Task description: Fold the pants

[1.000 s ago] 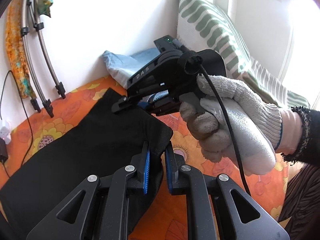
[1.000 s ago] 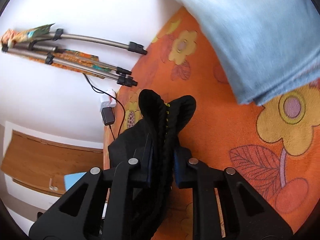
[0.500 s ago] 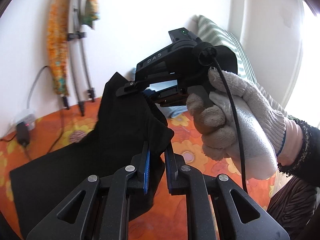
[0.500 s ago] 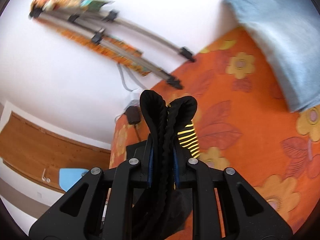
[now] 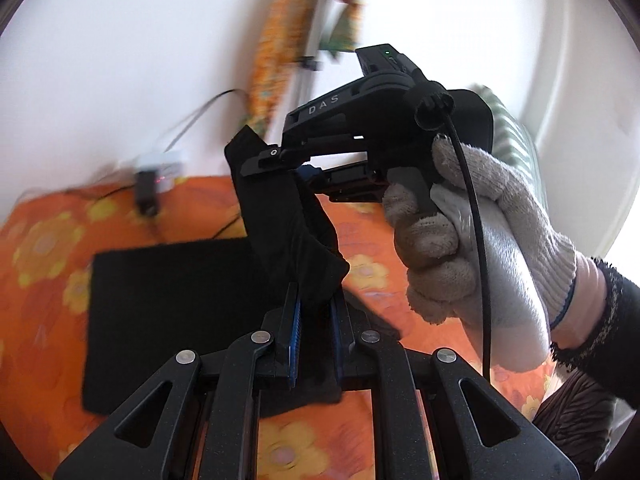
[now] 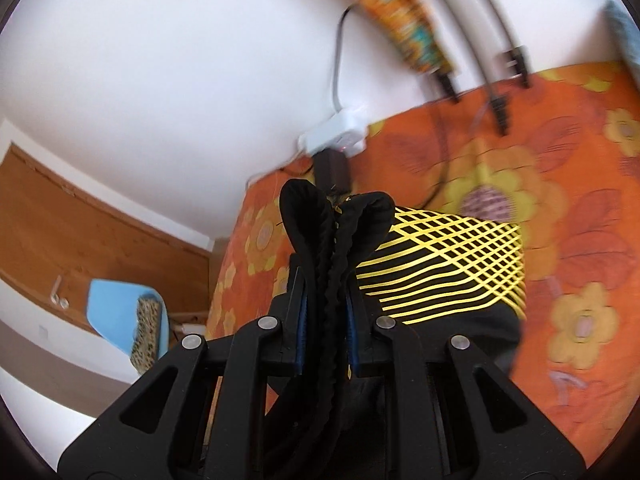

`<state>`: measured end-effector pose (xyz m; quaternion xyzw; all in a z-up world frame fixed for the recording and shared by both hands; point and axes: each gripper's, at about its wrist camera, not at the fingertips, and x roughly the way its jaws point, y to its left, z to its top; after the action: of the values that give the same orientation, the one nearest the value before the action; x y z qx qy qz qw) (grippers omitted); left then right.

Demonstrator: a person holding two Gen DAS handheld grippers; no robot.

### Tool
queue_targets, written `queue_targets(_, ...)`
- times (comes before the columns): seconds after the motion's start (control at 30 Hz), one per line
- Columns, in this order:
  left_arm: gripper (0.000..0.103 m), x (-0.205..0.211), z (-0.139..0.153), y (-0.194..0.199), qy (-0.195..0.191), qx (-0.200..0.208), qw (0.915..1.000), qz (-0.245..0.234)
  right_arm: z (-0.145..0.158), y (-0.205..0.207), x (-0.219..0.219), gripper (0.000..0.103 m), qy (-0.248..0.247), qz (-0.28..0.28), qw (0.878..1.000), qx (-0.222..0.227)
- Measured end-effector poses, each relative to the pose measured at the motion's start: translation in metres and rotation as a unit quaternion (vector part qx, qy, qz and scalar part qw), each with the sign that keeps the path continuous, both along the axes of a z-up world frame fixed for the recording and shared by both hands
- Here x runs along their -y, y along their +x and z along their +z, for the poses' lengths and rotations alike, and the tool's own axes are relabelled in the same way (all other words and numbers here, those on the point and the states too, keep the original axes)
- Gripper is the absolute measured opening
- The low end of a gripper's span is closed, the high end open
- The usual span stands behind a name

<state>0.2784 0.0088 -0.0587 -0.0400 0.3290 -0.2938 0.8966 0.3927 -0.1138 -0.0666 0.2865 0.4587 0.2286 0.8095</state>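
Both grippers, left gripper (image 5: pixel 314 322) and right gripper (image 6: pixel 326 314), clamp black pants (image 5: pixel 168 304) raised edge-up.

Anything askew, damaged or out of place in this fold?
Nothing stands out. Both grippers, left gripper and right gripper, are shut on the black pants, lifting one end above the orange floral bedspread; the rest lies flat, yellow grid print showing.

— What do we see ahead?
— Our left gripper (image 5: pixel 314 336) pinches the black pants (image 5: pixel 168 300), lifted off the orange bedsheet (image 5: pixel 44 248).
— And our gloved right hand (image 5: pixel 476 256)?
— It holds the right gripper (image 5: pixel 280 160), clamped on a raised corner.
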Motion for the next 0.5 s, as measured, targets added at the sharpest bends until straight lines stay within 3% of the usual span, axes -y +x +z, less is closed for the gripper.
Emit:
queue_targets(0.07, 0.011, -0.024, -0.009, 0.004, -0.013, -0.015, 0.9995, 0.024, -0.013, 0.009, -0.041, 0.016, -0.018, 0.016, 1.000, -0.007)
queue_targets(0.3, 0.011, -0.083, -0.045, 0.018, -0.045, -0.073, 0.9930, 0.082, -0.047, 0.031, -0.123, 0.016, -0.069, 0.045, 0.996, -0.021)
queue_targets(0.5, 0.011, -0.104, -0.072, 0.028, -0.051, -0.122, 0.9850, 0.111, -0.070, 0.041, -0.152, 0.016, -0.101, 0.046, 0.993, -0.038)
